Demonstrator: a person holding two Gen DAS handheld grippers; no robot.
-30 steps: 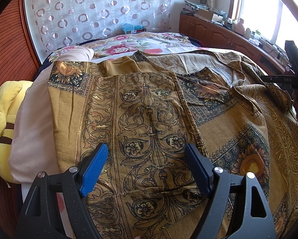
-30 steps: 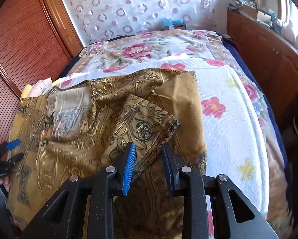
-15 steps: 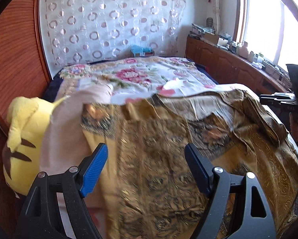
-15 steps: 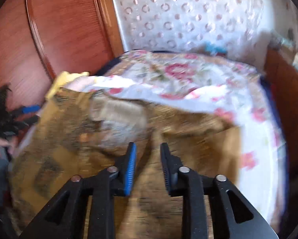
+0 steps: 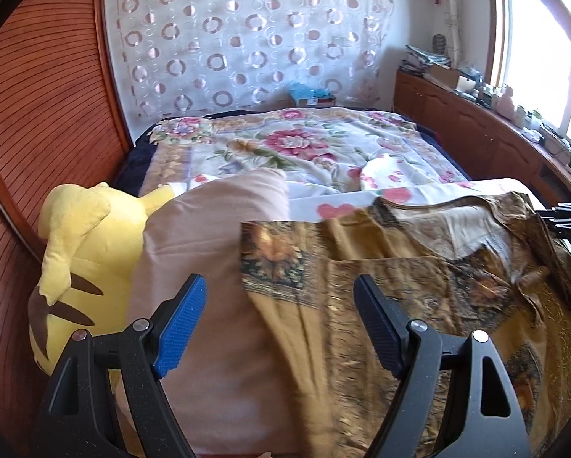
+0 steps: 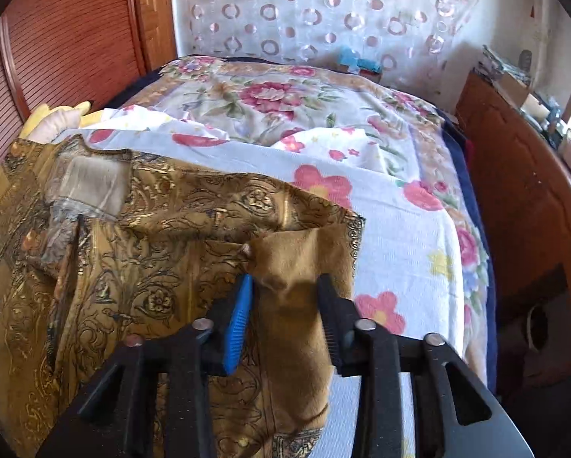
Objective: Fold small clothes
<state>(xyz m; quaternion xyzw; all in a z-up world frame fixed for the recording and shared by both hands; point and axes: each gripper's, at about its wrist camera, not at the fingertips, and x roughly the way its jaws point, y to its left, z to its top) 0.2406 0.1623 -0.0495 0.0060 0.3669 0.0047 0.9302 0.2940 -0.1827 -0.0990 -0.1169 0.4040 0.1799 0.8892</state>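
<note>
Bedding is filling both views: a floral bedspread with red and pink blooms (image 6: 270,95) is covering the bed, and a white towel-like sheet printed with red flowers (image 6: 399,236) is lying over its near part. A yellow plush toy with brown stripes (image 5: 87,252) is sitting at the left edge against the reddish slatted wooden wall (image 5: 37,114), partly under a pale pink pillow (image 5: 209,252). A wooden cabinet crowded with clutter (image 5: 476,129) is running along the right side under the window. The mustard-gold garment with dark ornamental print (image 5: 419,305) is lying spread across the near end of the bed, overlapping the pillow's right side. The left gripper (image 5: 279,320) is hovering with its jaws spread wide, gripping nothing, the garment's left edge lying below and between its fingers. The right gripper (image 6: 285,305) has just been closing its jaws and is pinching a plain tan fold of the garment, bunched and raised between its pads.
</note>
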